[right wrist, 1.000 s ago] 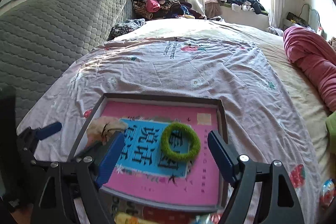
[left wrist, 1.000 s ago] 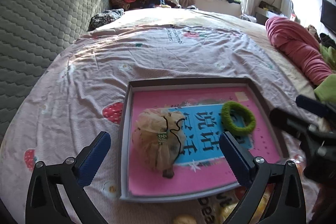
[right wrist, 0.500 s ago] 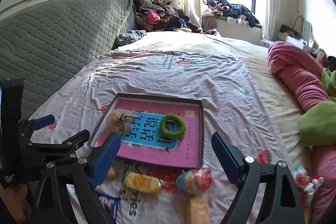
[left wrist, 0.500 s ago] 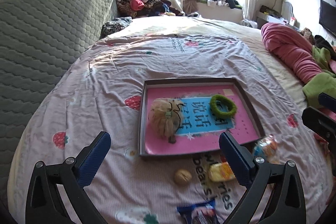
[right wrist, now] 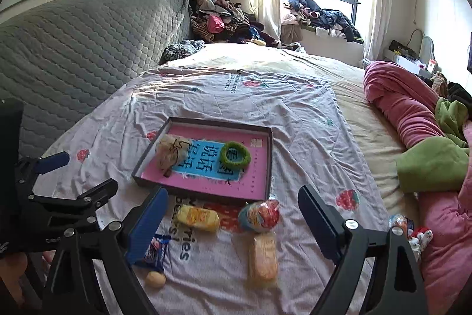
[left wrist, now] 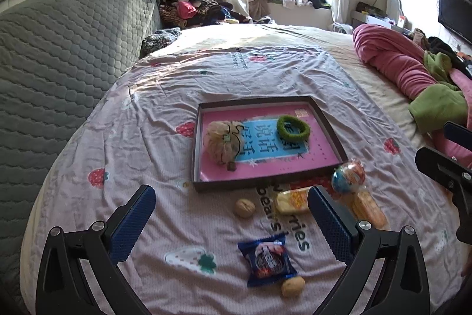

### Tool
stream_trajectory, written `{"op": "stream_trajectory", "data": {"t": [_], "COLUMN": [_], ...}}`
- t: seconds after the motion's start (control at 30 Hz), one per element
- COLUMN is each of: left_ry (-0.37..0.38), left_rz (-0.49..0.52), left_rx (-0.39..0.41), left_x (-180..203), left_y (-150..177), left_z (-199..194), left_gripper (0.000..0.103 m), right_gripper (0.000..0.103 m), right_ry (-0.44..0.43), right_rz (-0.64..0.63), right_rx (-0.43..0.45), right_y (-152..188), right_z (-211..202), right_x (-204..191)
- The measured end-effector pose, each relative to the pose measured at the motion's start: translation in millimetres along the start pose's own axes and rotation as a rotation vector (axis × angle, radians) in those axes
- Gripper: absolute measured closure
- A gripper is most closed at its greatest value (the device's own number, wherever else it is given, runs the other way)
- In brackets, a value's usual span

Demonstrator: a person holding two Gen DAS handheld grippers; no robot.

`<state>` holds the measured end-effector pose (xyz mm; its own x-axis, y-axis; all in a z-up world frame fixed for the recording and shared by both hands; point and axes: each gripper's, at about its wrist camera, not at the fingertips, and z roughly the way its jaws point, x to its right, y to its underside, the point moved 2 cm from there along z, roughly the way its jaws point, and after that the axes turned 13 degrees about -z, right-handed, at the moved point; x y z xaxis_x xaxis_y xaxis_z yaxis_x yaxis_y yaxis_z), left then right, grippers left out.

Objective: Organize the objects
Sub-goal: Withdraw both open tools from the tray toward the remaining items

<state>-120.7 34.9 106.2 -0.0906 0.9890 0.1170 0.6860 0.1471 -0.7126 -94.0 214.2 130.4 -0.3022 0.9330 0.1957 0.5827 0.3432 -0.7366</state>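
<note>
Fuzzy green hair tie (left wrist: 293, 128), glossy blue snack wrapper (left wrist: 267, 260), wrinkled cloth bedsheet (left wrist: 153, 149)

Left tool (left wrist: 231, 216), right tool (right wrist: 233, 216) agape, empty

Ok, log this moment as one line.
left gripper: open, empty | right gripper: open, empty | shallow dark tray with pink liner: holds green fuzzy hair ring, beige mesh pouch | wrapped snacks outside tray

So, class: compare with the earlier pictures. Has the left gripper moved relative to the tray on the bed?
Yes. The left gripper has pulled back from the tray, which now lies farther ahead.
</note>
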Motion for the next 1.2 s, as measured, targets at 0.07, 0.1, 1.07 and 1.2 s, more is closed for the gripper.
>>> {"op": "stream_trajectory", "data": {"t": [0.07,0.1,1.07,1.2], "left_ry": [-0.002,-0.004,-0.03,-0.035], "left_rz": [0.0,0.002,0.032,0.03], "left_rx": [-0.008,-0.01,-0.139,-0.156], "left_x": [0.0,0.0,12.5,12.1], "left_y": [5.0,8.0,77.8,85.0], "left_z": [-1.4,-2.4,49.1,59.5], "left_gripper": [0.0,0.0,0.0,0.0], "right_gripper": [0.013,0.013,0.013,0.013], "right_ry": [-0.003,-0.005,-0.01,-0.013], "right_rz": [0.003,0.004,0.021,0.024], "right_rx": [-0.009,-0.015,-0.135,-0.151], "right_y": [4.7,7.4,80.3,88.2], "right_z": [-1.0,-1.3,33.8,43.7], "right_x": [-0.7,-1.2,11.8,14.2]}}
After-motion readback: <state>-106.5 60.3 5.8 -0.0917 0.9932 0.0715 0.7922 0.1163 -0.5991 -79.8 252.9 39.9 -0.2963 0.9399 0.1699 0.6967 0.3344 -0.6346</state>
